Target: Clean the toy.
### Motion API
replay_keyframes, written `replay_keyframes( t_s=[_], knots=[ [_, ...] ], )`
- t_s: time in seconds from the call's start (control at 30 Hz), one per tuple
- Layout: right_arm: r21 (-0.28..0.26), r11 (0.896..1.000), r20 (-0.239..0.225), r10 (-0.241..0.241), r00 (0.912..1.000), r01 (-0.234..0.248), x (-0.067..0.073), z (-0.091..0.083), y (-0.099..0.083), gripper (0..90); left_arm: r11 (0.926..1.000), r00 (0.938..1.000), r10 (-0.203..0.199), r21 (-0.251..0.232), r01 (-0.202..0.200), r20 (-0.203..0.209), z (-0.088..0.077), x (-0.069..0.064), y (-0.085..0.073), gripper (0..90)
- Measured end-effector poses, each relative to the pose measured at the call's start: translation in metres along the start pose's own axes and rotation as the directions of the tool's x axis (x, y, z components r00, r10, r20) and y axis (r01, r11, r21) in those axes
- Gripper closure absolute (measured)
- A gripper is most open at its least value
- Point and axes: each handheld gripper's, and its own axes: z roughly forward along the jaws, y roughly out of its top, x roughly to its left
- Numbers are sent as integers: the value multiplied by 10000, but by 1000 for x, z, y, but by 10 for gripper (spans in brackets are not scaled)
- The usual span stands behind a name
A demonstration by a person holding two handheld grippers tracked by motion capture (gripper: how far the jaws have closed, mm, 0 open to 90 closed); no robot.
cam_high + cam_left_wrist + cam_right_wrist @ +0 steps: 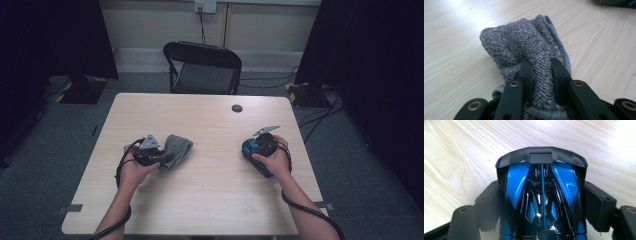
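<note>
- Forearms come in low in the high view: the left gripper is pinching a grey cloth at the table's left-middle, while the right gripper clamps a blue-and-black toy car toward the right side.
- Both things are in hand, well apart on the table, so the grasps look done; bringing cloth to car, by my reading a wipe, is not yet begun.
- Bare wood lies between them, and the right hand sits nearer its edge.
- Left gripper view: jaws pressed tight on a bunched fold of cloth, the rest slumped on the wood.
- Right gripper view: jaws spread wide but bearing on the flanks of the car, which hides the tabletop just beneath it.
</note>
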Motion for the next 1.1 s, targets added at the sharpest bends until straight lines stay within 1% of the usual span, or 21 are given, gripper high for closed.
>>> replay_keyframes(
  t_s=[0.07,0.2,0.27,0.3,0.33,0.4,0.43,0.6,0.7,0.73,0.8,0.87,0.97,1.03,1.1],
  knots=[
    [0,10000,-36,-28,10000,28,0,0,0,256,10000,10000,-79,-27,79,-1,0,0,-1,741],
    [-78,9999,-19,-68,10000,68,0,1,-2,256,10000,10000,-81,-3,81,-36,0,2,-2,740],
    [-58,10000,-22,6,10000,-7,0,1,-2,255,9999,9999,-98,-65,98,-34,-1,2,-2,740],
    [-60,10000,-40,31,10000,-32,-1,2,-2,255,10000,9999,12,-64,-13,-122,-1,3,-2,739],
    [-61,10000,-55,14,10000,-14,-1,2,-3,255,10000,9999,-40,-78,39,-94,-1,3,-2,740],
    [-3,10000,-61,-47,10000,47,0,3,-3,255,10000,9998,14,-59,-15,-174,-2,4,-2,739],
    [3,10000,-62,-95,9999,95,0,4,-3,255,10000,9999,-70,-68,69,-141,-1,5,-3,738],
    [-64,9999,-33,-89,10000,89,0,5,-4,254,9997,9994,-239,-38,239,-230,0,8,-7,736],
    [-91,9999,-61,-77,10000,76,0,5,-5,252,9998,9991,-207,-52,206,-373,-1,10,-8,728],
    [-109,9999,-66,-94,9999,93,0,5,-5,251,9997,9990,-260,-54,258,-377,-1,10,-9,726],
    [-85,9999,-81,-147,9999,146,0,5,-5,247,9995,9988,-296,-109,292,-389,-1,10,-9,712],
    [-56,9998,-73,-183,9998,182,0,5,-4,246,9998,9984,-184,-108,179,-530,-1,11,-10,695],
    [40,9996,2,-274,9996,274,1,4,-4,248,9996,9985,-257,-105,252,-491,0,10,-12,685],
    [5,9998,-81,-209,9997,209,0,3,-5,245,9997,9976,-219,-132,211,-651,1,11,-12,631],
    [-31,9998,-143,-180,9997,180,-1,2,-6,236,9995,9963,-314,-105,307,-797,2,11,-13,592]
  ],
)
